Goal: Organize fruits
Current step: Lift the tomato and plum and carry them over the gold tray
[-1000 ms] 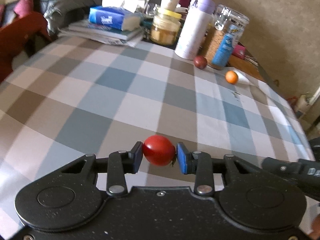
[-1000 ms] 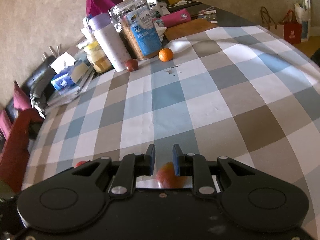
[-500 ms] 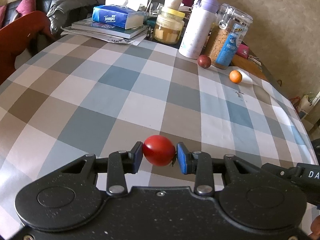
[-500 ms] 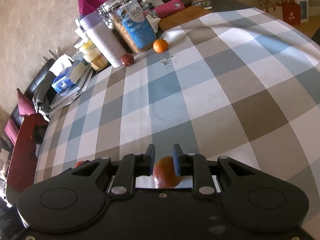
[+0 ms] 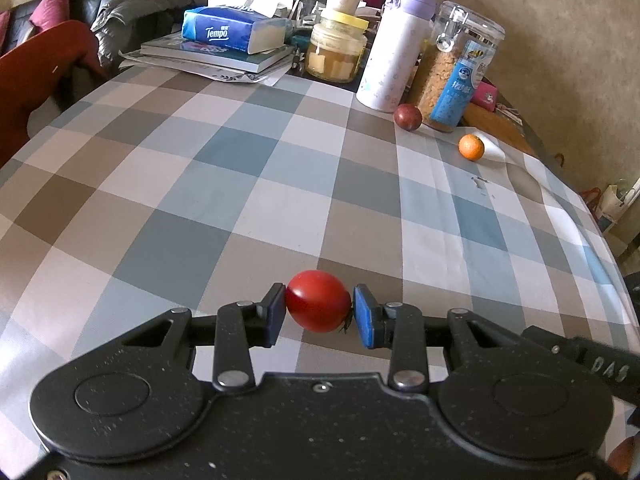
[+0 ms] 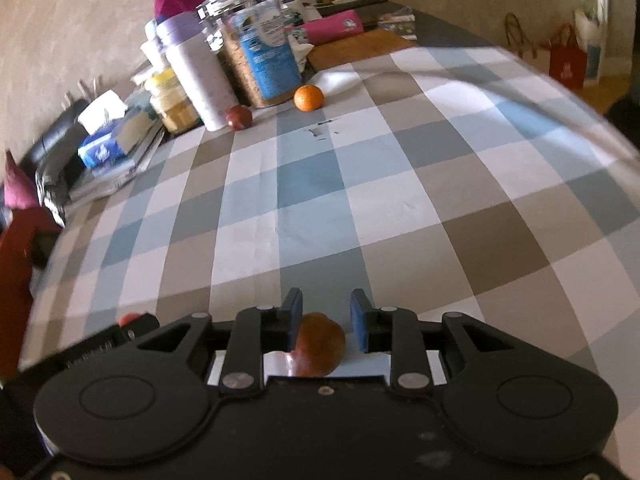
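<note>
My left gripper (image 5: pixel 319 312) is shut on a red tomato (image 5: pixel 318 306), held just above the checked tablecloth (image 5: pixel 240 184). The jaws of my right gripper (image 6: pixel 326 322) are opening. A brown-red fruit (image 6: pixel 320 346) lies low between its fingers, against the left pad (image 6: pixel 294 318), with a gap to the right pad. At the far side a dark red round fruit (image 5: pixel 408 117) (image 6: pixel 239 117) and a small orange (image 5: pixel 471 147) (image 6: pixel 308 97) rest on the cloth by the jars.
Along the far edge stand a white and purple bottle (image 5: pixel 394 52), a clear cereal jar (image 5: pixel 456 72), a yellow-lidded jar (image 5: pixel 336 50) and a tissue pack (image 5: pixel 232 32) on books. The table edge curves down on the right (image 6: pixel 580 92), with bags on the floor beyond.
My right gripper's jaws have spread apart off the brown-red fruit, and its view has tipped a little. The left gripper still clamps the tomato in the same spot.
</note>
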A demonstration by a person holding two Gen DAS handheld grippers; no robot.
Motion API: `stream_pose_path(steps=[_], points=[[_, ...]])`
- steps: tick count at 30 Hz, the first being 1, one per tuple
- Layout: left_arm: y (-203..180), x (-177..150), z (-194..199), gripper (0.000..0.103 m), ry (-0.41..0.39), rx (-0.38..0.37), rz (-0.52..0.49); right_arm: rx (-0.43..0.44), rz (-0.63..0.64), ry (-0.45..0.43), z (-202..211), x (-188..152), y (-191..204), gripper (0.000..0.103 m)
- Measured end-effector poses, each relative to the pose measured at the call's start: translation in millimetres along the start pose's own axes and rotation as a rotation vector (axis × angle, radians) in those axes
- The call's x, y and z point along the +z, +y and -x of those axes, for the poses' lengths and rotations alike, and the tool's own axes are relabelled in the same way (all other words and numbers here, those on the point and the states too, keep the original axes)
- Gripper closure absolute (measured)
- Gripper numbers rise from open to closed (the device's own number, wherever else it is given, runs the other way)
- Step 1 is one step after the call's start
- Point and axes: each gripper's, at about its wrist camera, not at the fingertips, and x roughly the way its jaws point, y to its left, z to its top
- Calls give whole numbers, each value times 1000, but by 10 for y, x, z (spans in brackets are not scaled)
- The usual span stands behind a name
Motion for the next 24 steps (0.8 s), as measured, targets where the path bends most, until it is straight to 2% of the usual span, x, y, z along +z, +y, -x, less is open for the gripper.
stream_pose_path(steps=[3, 7, 13, 21, 24], points=[[-4, -2, 1, 58, 0, 4, -2, -24, 65, -8, -4, -35, 98, 70], [-8, -13, 9, 58, -2, 7, -7, -15, 84, 5, -30, -53, 132, 66], [-14, -16, 20, 58, -4, 11, -16, 44, 21, 106, -137, -42, 69, 63], [-32, -21, 27, 58, -6, 14, -27, 21, 16, 82, -103, -45, 80, 65], [-33, -21, 28, 58, -6, 15, -28, -12, 47, 52, -80, -59, 124, 66]])
